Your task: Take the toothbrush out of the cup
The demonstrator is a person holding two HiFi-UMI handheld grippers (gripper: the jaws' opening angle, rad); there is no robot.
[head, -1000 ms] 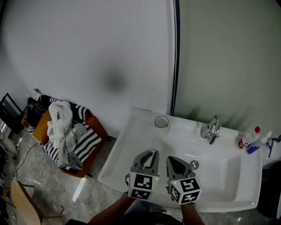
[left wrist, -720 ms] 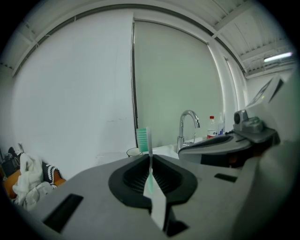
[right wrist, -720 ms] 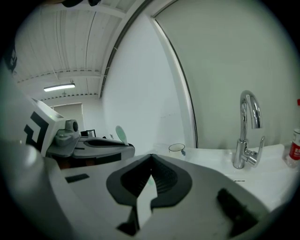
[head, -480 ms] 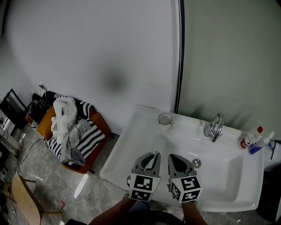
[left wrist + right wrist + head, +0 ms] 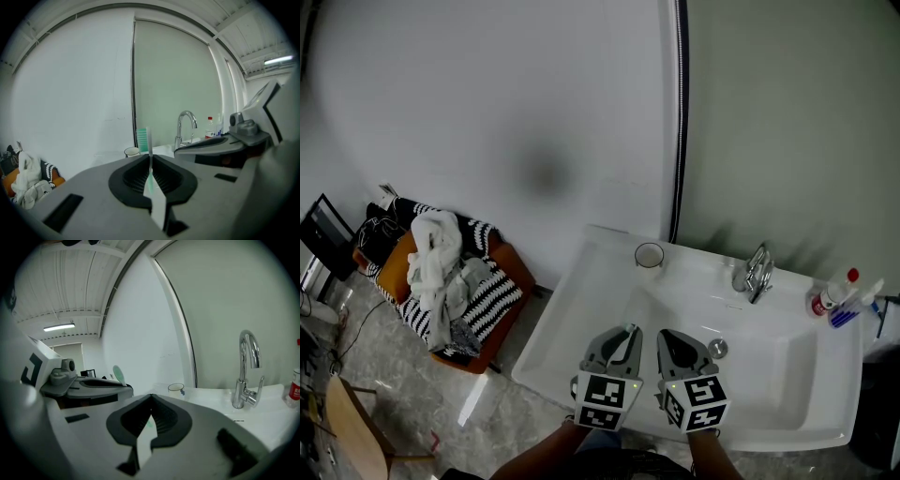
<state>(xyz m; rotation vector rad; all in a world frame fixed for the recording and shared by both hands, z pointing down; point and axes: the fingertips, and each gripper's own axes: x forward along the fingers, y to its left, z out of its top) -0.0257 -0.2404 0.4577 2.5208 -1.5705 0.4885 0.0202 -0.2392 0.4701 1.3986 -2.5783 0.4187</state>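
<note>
Toothbrush (image 5: pixel 143 139) is out of the cup: it stands upright, its handle clamped between the closed jaws of the left gripper (image 5: pixel 627 330), green bristles uppermost, above the front of the sink (image 5: pixel 572 298). The cup (image 5: pixel 649 255) sits well apart on the sink's rear left corner and appears empty. The right gripper (image 5: pixel 664 336), just beside the left one, has its jaws pressed together on nothing. Judgement: the removal looks complete; only setting the brush down could be left.
</note>
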